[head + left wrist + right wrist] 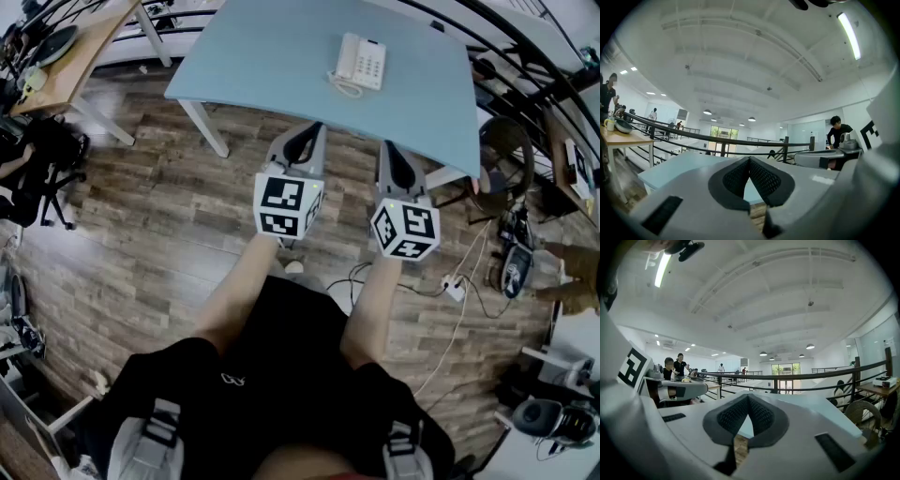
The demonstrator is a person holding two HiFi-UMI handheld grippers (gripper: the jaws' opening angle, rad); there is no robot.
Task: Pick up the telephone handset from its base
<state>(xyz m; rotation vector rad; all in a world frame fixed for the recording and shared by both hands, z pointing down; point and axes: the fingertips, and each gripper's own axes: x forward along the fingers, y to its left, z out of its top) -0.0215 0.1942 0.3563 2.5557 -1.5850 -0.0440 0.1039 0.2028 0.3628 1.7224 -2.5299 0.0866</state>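
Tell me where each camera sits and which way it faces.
Head view: on the person's head, looking steeply down at table, telephone, floor; forearms, left gripper, right gripper show.
Left gripper view: on that gripper, level along its shut jaws toward railing.
Right gripper view: likewise, jaws shut.
Shared: both gripper views see table and railing.

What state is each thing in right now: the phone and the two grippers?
Handset: resting on the telephone base, not lifted.
Telephone base: flat on the blue table.
Left gripper: shut, empty, away from the telephone.
Right gripper: shut, empty, away from the telephone.
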